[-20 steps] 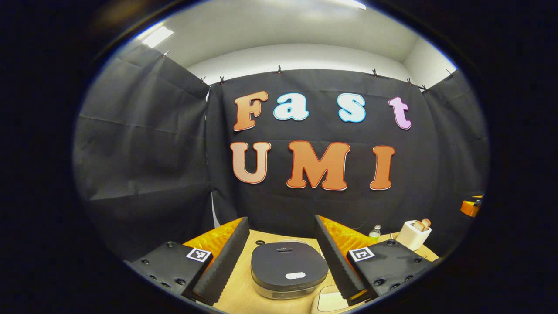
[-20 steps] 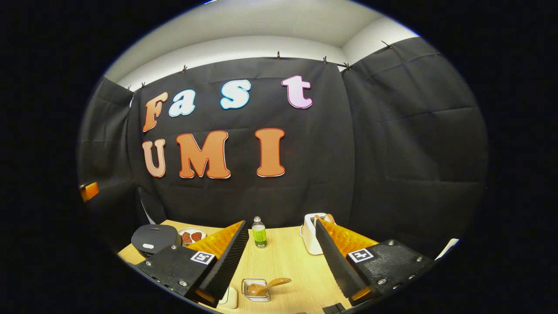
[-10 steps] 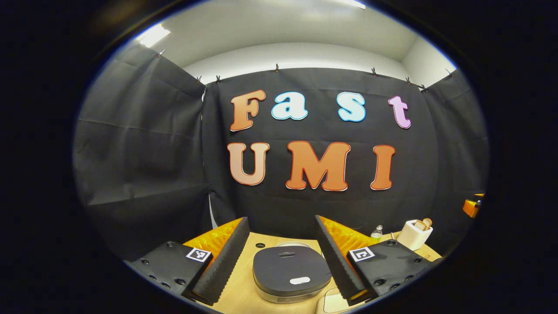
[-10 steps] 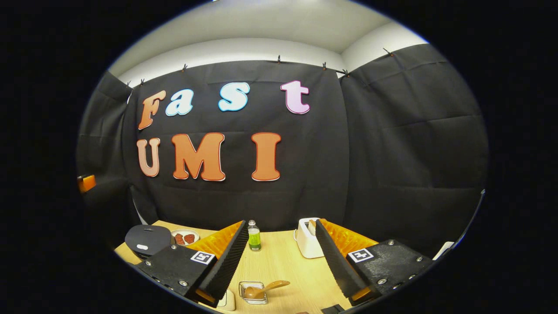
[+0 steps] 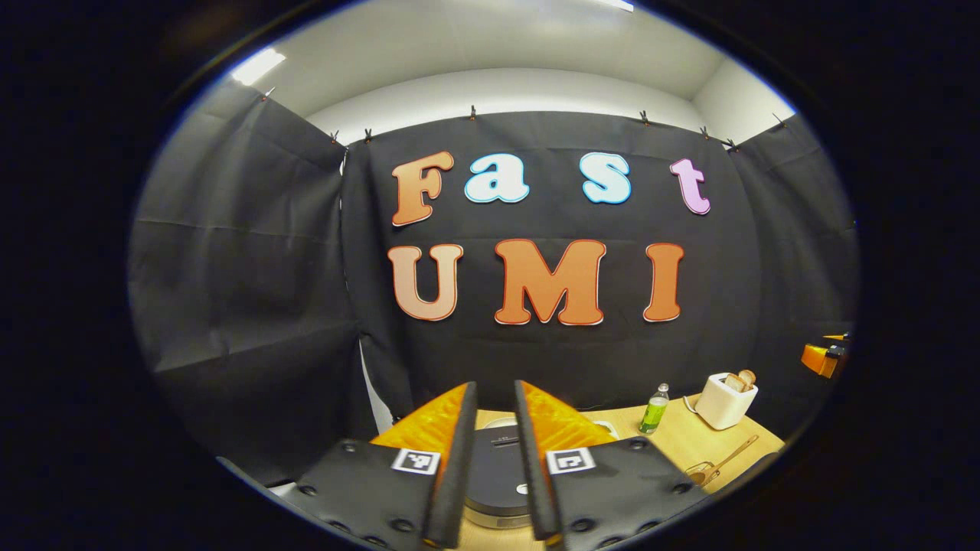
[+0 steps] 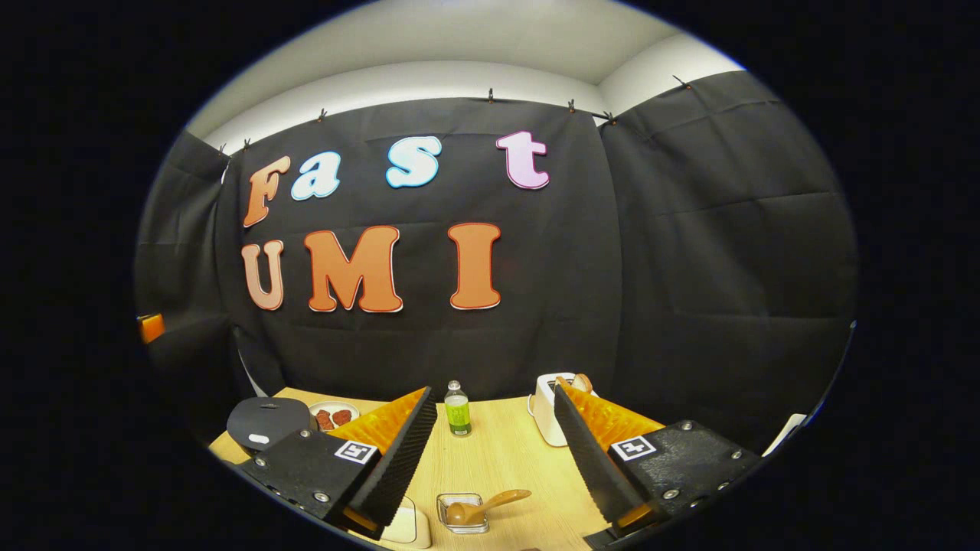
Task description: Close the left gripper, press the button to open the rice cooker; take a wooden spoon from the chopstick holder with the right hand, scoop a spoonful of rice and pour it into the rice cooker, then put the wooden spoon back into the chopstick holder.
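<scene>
In the left gripper view, the left claw (image 5: 494, 459) has its fingers drawn almost together, a narrow slit left between them and nothing gripped. Through that slit shows the dark lid of the rice cooker (image 5: 496, 474), shut, sitting on the table (image 5: 681, 440) directly ahead of the fingertips. Farther right on the table lies a wooden spoon (image 5: 720, 463) near the edge, then a green bottle (image 5: 654, 411) and, beyond it, a white toaster (image 5: 723, 399) with bread slices sticking up. In the right gripper view, the right claw (image 6: 490, 451) is spread wide and holds nothing. Between its fingers, nearest, a small clear dish (image 6: 462, 511) rests on the table (image 6: 505, 459) with the wooden spoon (image 6: 482, 506) lying in it, handle pointing right. Past that stands the green bottle (image 6: 458, 410), with the toaster (image 6: 553, 405) to its right, partly behind the right finger. Off to the left sit the rice cooker (image 6: 264, 423), lid down, and a plate with red pieces (image 6: 333, 417) just beside it.
</scene>
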Action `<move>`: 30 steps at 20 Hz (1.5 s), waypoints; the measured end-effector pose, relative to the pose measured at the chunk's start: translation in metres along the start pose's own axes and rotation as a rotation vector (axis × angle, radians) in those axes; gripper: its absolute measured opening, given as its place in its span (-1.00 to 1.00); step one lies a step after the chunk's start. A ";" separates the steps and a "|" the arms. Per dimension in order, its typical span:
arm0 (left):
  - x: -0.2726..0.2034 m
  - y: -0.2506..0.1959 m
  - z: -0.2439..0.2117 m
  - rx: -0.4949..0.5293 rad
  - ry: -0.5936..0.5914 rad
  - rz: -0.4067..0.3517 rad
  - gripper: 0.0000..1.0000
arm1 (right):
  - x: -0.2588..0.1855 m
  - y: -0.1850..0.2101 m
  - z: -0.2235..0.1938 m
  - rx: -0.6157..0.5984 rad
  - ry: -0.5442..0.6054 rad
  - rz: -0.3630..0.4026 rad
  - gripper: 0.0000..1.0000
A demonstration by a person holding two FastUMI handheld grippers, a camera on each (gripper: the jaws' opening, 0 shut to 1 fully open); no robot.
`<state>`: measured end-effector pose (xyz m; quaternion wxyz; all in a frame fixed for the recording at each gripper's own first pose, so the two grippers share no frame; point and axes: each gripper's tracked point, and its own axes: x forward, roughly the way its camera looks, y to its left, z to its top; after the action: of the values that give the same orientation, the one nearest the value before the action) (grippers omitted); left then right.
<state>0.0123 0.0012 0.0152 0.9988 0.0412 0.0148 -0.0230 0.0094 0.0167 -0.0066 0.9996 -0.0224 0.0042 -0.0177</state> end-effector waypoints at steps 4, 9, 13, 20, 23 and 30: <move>-0.005 -0.015 0.001 -0.048 0.026 -0.061 -0.84 | -0.001 0.000 -0.001 -0.009 0.000 -0.001 0.91; 0.008 -0.031 -0.025 -0.016 0.082 -0.114 -0.93 | -0.002 -0.002 -0.005 -0.005 0.007 -0.010 0.91; 0.025 -0.054 -0.079 -0.019 0.209 -0.183 -0.93 | -0.004 -0.002 -0.010 0.005 0.023 -0.008 0.99; 0.055 -0.061 -0.165 -0.022 0.374 -0.198 -0.93 | -0.012 -0.011 -0.013 0.015 0.033 -0.030 0.99; 0.067 -0.065 -0.191 -0.022 0.422 -0.203 -0.92 | -0.014 -0.018 -0.019 0.009 0.044 -0.052 0.90; 0.074 -0.071 -0.241 0.033 0.514 -0.192 -0.92 | -0.022 -0.036 -0.037 0.001 0.094 -0.097 0.91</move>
<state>0.0761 -0.0527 -0.2326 0.9547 0.0603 0.2712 -0.1068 -0.0138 -0.0201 -0.0417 0.9963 -0.0210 0.0500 -0.0672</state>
